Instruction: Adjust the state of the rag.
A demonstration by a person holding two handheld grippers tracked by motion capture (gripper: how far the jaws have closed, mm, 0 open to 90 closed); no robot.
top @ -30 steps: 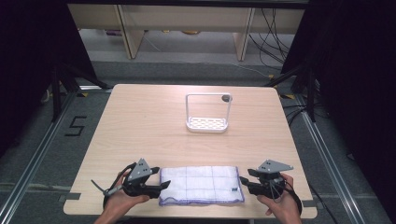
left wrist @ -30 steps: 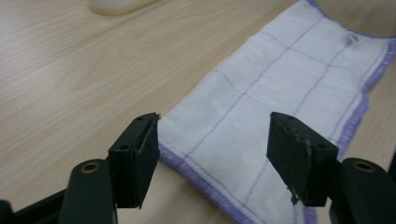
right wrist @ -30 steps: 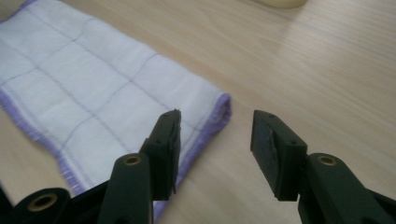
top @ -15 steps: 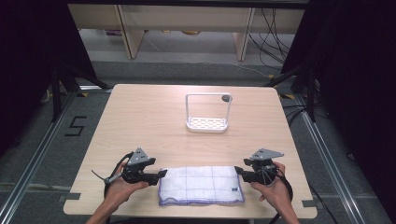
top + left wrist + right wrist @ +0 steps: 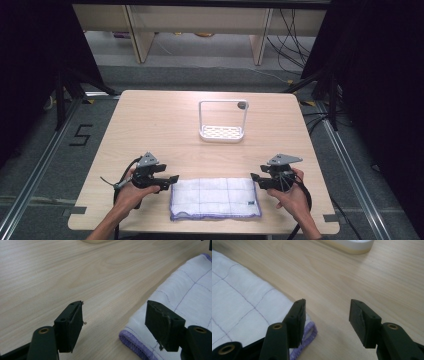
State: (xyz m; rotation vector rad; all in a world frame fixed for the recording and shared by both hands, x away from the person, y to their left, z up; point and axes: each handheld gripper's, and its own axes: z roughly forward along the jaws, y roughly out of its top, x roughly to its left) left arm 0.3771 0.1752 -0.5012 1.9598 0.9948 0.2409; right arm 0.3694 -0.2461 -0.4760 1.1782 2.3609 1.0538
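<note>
A white cloth [image 5: 215,197] with purple grid lines and a purple hem lies flat near the table's front edge. My left gripper [image 5: 172,179] is open just off its far left corner; in the left gripper view [image 5: 113,315] the cloth's hemmed corner [image 5: 175,302] lies under the right-hand jaw. My right gripper [image 5: 254,177] is open at the far right corner. Its jaws have just been opening. In the right gripper view [image 5: 327,315] bare wood lies between them, and the cloth [image 5: 242,307] reaches under the left-hand jaw.
A white rack [image 5: 221,132] with a slotted base and an upright frame stands past the table's middle; its base [image 5: 352,245] edges the top of the right gripper view. Light wooden table [image 5: 150,125] with dark floor and rails around it.
Both hands have moved away from the person, along the cloth's short sides to its far corners. The cloth has stayed in place.
</note>
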